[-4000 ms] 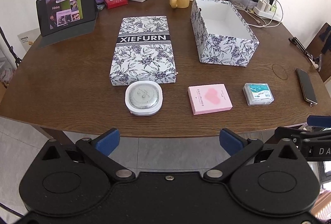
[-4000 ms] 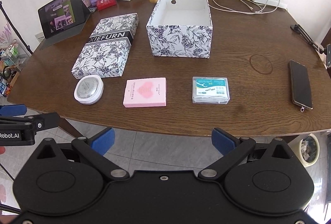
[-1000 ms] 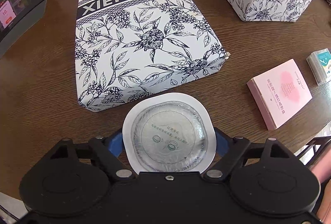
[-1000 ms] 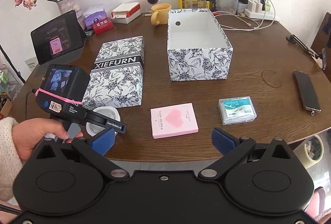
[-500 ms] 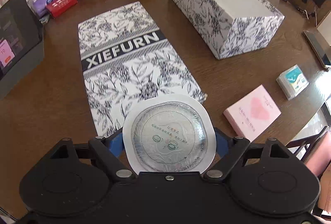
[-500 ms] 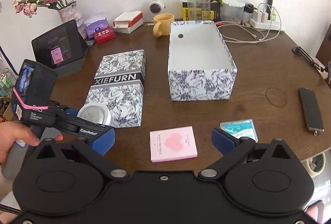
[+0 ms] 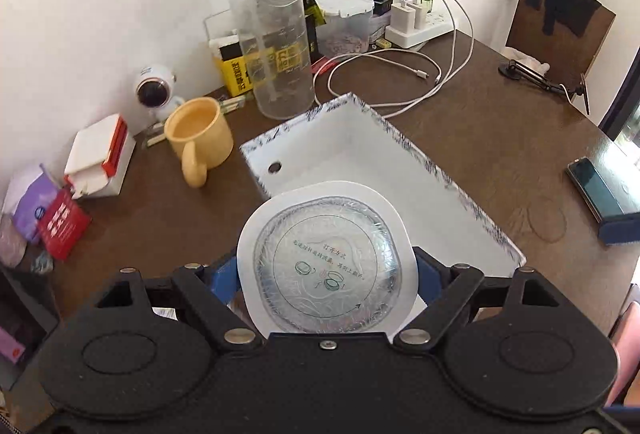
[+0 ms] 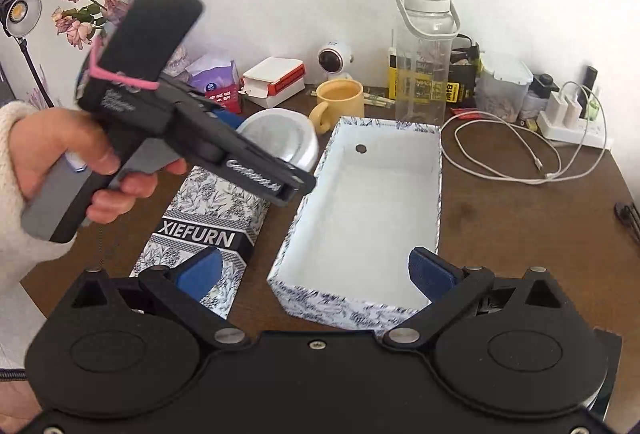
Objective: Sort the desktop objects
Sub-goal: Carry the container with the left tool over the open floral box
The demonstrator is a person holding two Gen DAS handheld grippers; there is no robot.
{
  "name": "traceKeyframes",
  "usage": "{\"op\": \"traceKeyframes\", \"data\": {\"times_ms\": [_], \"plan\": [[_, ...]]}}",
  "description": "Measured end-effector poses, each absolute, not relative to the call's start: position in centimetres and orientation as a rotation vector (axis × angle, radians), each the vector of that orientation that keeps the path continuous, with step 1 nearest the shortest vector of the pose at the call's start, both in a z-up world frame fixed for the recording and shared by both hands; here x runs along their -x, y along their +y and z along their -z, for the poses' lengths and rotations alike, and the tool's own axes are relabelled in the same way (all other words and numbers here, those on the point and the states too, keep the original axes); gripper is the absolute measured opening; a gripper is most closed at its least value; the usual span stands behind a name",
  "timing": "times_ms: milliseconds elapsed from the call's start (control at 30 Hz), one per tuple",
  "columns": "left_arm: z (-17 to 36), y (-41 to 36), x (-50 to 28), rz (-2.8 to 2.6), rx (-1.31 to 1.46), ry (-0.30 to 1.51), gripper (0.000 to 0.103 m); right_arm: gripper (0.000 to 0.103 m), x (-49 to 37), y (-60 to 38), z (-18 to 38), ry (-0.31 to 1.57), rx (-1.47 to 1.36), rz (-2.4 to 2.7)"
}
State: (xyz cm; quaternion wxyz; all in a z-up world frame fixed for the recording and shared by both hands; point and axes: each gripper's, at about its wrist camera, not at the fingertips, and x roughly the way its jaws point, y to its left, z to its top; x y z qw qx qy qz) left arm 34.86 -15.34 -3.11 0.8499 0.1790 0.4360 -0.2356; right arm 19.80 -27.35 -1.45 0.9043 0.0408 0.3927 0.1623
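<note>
1. Brown desk (image 8: 520, 218) against a white wall carries the open box (image 8: 372, 218), empty as far as its white floor shows, with its lid (image 8: 208, 218) lying flat just beside it on the left; a mug (image 8: 340, 97) and a bottle (image 8: 424, 49) stand past it toward the far edge.
2. Left gripper (image 7: 326, 270) pinches the round white case (image 7: 326, 262) by its two sides. In the right wrist view the case hangs above the desk, over the box's far left rim.
3. Right gripper (image 8: 316, 270) is spread with nothing between its fingers, hovering over the near end of the box.
4. To do this step well, I judge: carry the case level further over the white floor, clear of the rim, lower it close to the bottom, and only then ease the grip so it does not drop or tip.
5. Against half a second ago: the case hung low over the lid's near end; now it is up at the box. A second ago it sat on the desk near the front edge, touching the lid.
</note>
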Motion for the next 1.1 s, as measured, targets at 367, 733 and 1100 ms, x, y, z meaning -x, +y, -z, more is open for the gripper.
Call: {"op": "traceKeyframes", "data": {"times_ms": [367, 733, 1100], "plan": [[13.0, -24.4, -45.6, 0.381, -0.477, 1.047, 0.083, 0.101, -26.6, -31.8, 3.7, 0.864, -0.101, -0.406], [17.7, -25.1, -48.9, 0.343, -0.472, 1.111, 0.083, 0.101, -27.7, -33.0, 5.7, 0.902, -0.129, -0.419], [19.3, -24.9, -49.6, 0.332, -0.423, 1.106, 0.084, 0.101, -27.5, -33.5, 7.6, 0.937, -0.158, -0.420]]}}
